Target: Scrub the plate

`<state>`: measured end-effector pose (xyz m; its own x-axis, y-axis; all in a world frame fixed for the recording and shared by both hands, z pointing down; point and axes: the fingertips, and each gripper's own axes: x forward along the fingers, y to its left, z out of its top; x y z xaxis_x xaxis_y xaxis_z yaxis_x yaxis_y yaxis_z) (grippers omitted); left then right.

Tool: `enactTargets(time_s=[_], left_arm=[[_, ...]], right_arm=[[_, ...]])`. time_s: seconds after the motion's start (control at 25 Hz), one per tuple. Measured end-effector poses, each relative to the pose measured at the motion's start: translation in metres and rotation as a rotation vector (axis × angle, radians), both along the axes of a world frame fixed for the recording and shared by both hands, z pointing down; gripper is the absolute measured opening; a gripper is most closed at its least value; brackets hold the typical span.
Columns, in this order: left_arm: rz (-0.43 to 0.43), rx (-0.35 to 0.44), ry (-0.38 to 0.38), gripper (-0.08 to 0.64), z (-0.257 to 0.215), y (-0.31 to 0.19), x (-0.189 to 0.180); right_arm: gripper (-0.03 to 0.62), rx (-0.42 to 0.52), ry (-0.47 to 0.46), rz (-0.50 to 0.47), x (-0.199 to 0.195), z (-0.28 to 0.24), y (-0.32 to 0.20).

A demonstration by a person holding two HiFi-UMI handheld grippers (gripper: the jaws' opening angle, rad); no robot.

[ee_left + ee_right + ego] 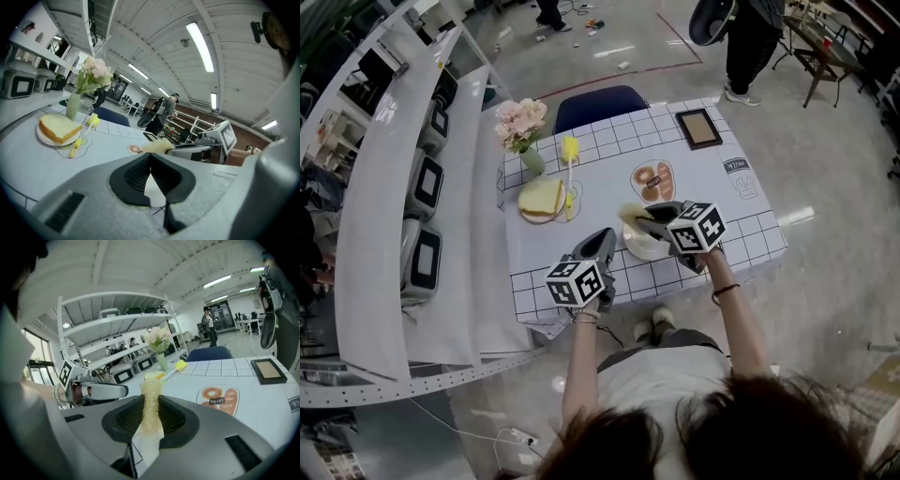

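A white plate [647, 247] lies near the table's front edge, partly hidden under my right gripper [645, 217]. That gripper is shut on a yellowish loofah scrubber [151, 401], whose end [630, 214] sticks out over the plate's far left side. My left gripper [606, 238] hovers just left of the plate. Its jaws meet at the tips [150, 161], shut with nothing visible between them. In the left gripper view the scrubber [157, 146] and the right gripper [197, 150] show ahead to the right.
On the checked tablecloth [609, 159] stand a sandwich on a plate [542, 199], a yellow brush [570, 161], a flower vase [525, 136], a donut mat [653, 180] and a picture frame [699, 127]. A blue chair [600, 103] stands behind, shelves [403, 187] at left.
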<state>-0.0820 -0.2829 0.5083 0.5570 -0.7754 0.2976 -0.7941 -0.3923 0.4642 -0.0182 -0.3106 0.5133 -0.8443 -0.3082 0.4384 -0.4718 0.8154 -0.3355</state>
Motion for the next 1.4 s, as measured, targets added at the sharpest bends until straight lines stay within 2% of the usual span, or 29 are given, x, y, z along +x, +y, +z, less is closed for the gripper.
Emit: enactTargets(time_s=[0.12, 0.36, 0.56, 1.0, 1.4], left_arm=[[0.013, 0.074, -0.007, 0.011, -0.024, -0.003, 0.006], [0.065, 0.2, -0.09, 0.011, -0.051, -0.002, 0.016], [0.069, 0.254, -0.1, 0.011, -0.058, 0.0, 0.018], [0.097, 0.259, -0.092, 0.011, -0.054, -0.004, 0.025], [0.106, 0.263, -0.108, 0.011, -0.054, -0.007, 0.02]], right_arm=[[0.08, 0.067, -0.076, 0.006, 0.002, -0.02, 0.002], [0.08, 0.214, -0.164, 0.026, 0.006, -0.052, 0.002], [0.08, 0.257, -0.215, 0.051, 0.011, -0.067, 0.001], [0.08, 0.275, -0.27, 0.065, 0.013, -0.074, 0.005], [0.08, 0.299, -0.271, 0.053, 0.007, -0.077, 0.002]])
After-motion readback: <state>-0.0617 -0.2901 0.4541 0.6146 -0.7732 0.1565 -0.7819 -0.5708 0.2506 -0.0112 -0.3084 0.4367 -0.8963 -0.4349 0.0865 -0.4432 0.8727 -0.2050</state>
